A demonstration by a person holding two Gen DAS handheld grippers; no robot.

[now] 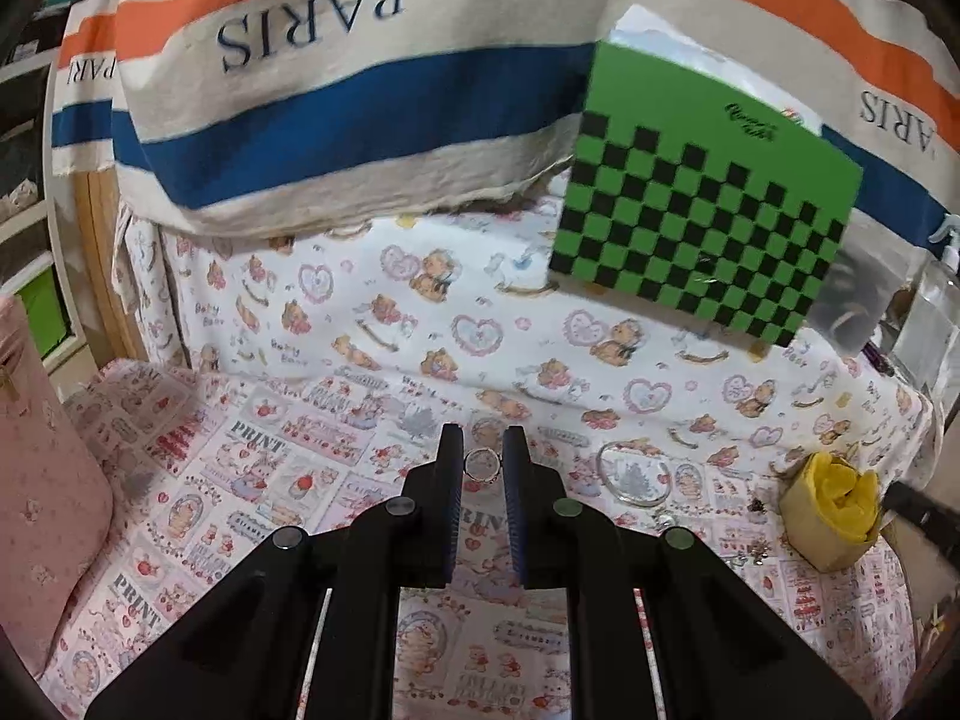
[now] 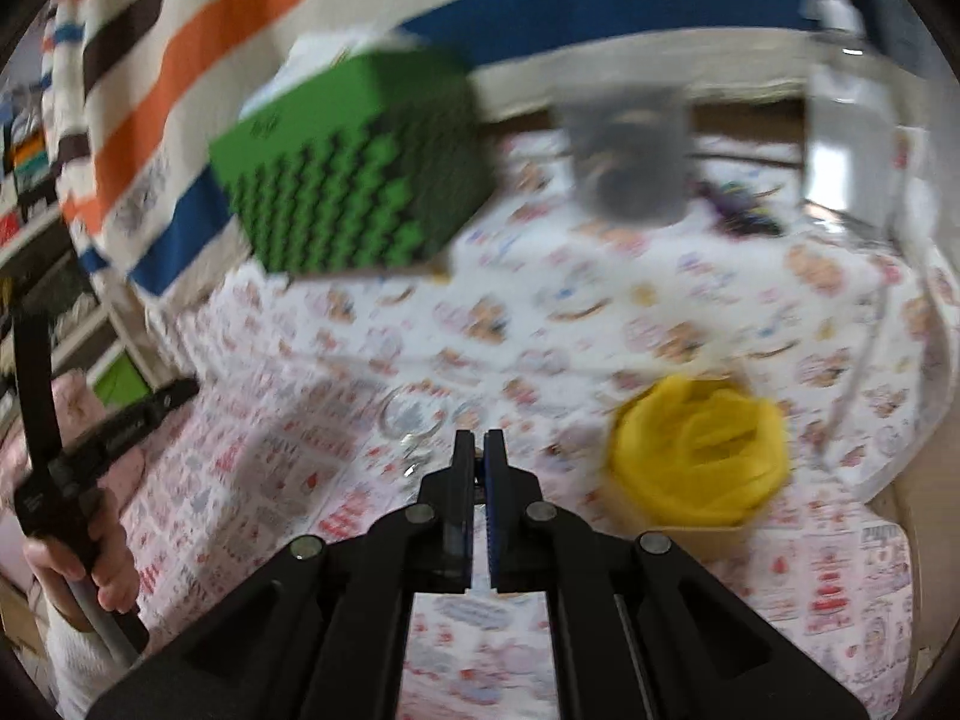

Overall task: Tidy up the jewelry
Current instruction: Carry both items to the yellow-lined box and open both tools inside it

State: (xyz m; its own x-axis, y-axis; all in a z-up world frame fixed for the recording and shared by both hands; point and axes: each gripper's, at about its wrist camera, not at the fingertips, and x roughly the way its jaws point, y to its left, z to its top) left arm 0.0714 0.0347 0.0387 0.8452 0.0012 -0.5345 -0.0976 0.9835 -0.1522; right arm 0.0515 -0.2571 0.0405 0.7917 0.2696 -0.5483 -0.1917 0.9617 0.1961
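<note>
My left gripper (image 1: 483,450) is shut on a small silver ring (image 1: 482,464), held between its fingertips above the patterned cloth. A clear bangle (image 1: 635,474) lies on the cloth to its right, also in the right wrist view (image 2: 414,417). A small box lined with yellow cloth (image 1: 831,510) stands further right, and in the right wrist view (image 2: 699,450) it is right of my right gripper (image 2: 478,450). The right gripper's jaws are nearly closed on a tiny piece I cannot identify; that view is blurred. Small jewelry bits (image 1: 757,549) lie near the box.
A green checkered box (image 1: 708,204) stands at the back. A clear container (image 2: 630,162) and a clear bottle (image 2: 852,120) stand at back right. A pink pouch (image 1: 42,480) sits at the left. Striped PARIS fabric (image 1: 336,90) hangs behind.
</note>
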